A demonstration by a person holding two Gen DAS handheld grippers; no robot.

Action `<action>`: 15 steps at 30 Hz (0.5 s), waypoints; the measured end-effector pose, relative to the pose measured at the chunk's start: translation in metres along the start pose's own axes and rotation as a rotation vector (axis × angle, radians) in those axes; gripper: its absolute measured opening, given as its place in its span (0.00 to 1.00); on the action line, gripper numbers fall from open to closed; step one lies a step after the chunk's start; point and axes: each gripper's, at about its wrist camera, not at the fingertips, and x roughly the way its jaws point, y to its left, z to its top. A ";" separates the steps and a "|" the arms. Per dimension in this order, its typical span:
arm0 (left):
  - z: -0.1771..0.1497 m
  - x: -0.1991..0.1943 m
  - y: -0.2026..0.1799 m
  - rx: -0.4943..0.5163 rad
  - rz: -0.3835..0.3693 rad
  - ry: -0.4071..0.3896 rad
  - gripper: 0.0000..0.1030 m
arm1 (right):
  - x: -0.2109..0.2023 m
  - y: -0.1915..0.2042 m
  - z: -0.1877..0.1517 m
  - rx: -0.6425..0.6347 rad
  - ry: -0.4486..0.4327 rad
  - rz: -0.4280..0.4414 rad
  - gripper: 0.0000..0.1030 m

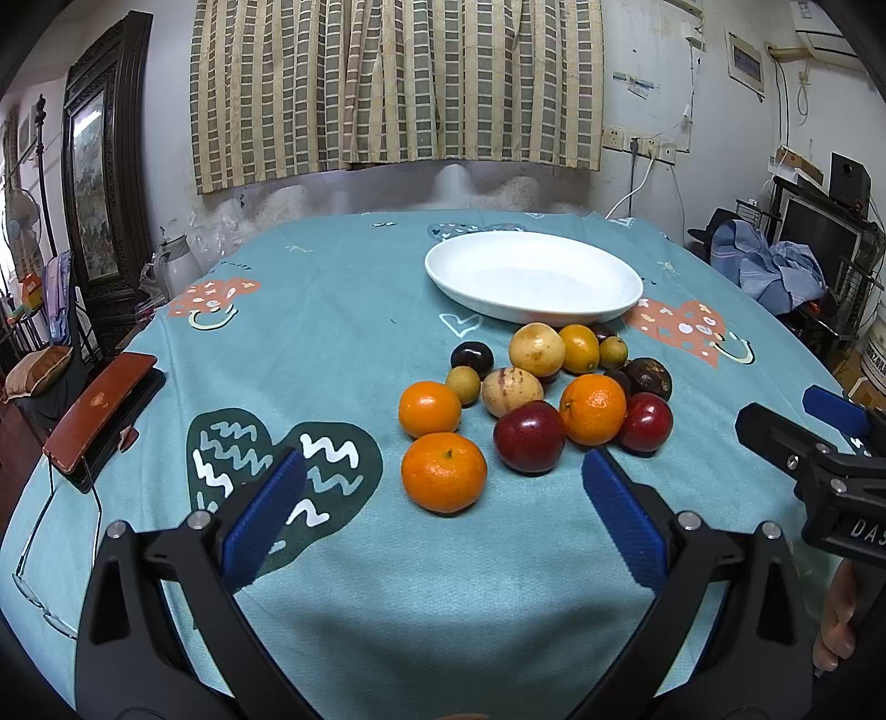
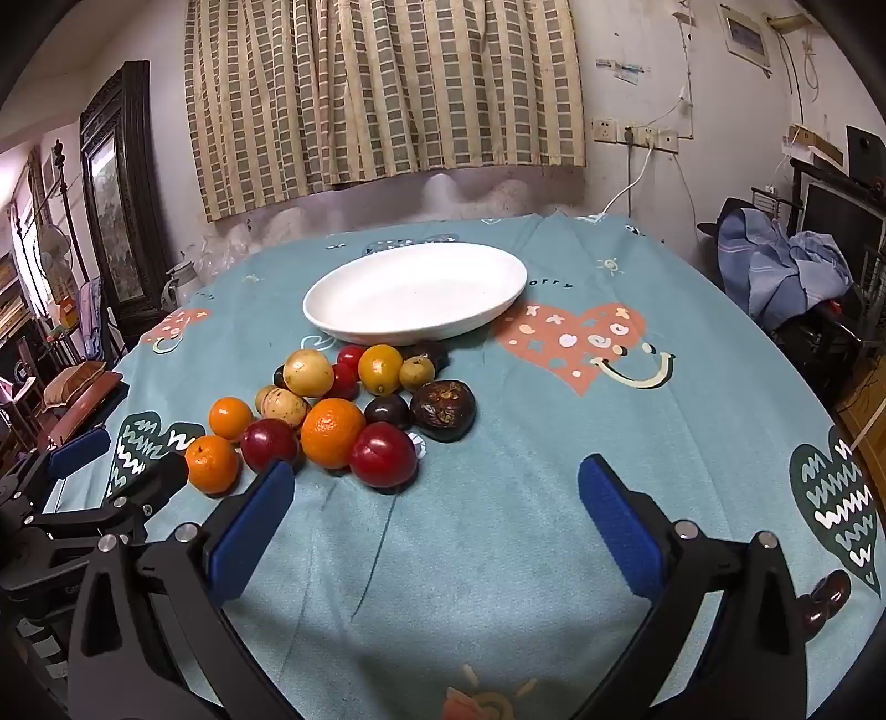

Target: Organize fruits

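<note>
Fruit pile (image 1: 531, 399) ahead of gaping left tongs (image 1: 443, 493).

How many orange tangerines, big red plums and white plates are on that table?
Orange tangerines: 3
Big red plums: 2
White plate: 1
Total: 6

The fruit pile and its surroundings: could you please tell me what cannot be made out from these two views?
- Left wrist view: small dark fruits behind the yellow fruit are mostly hidden, so the count is uncertain.
- Left wrist view: the right gripper is cut off by the frame edge.
- Right wrist view: a dark glossy object sits partly behind the gripper finger; what it is cannot be told.
- Both views: the wall papers are too small to read.
</note>
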 end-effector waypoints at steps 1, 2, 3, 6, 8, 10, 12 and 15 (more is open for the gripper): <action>0.000 0.000 0.000 0.000 0.000 0.000 0.98 | 0.000 0.001 -0.001 0.000 0.000 0.000 0.99; 0.000 0.000 0.000 0.000 0.000 0.001 0.98 | 0.000 0.000 0.000 0.000 0.001 0.001 0.99; 0.000 0.000 0.000 0.001 0.000 0.000 0.98 | 0.000 0.001 0.000 0.000 0.001 0.001 0.99; 0.000 0.000 0.000 0.001 -0.001 0.000 0.98 | 0.000 0.001 0.000 0.000 0.001 0.001 0.99; 0.000 0.000 0.001 0.001 -0.001 0.000 0.98 | 0.000 0.000 0.000 0.001 0.001 0.001 0.99; 0.000 0.000 0.001 0.001 -0.001 0.000 0.98 | 0.000 0.000 0.000 0.001 0.001 0.001 0.99; 0.000 0.000 0.000 0.002 -0.001 0.001 0.98 | 0.000 0.000 0.000 0.001 0.001 0.001 0.99; 0.000 0.000 0.000 0.002 -0.001 0.001 0.98 | 0.000 0.000 0.000 0.002 0.001 0.002 0.99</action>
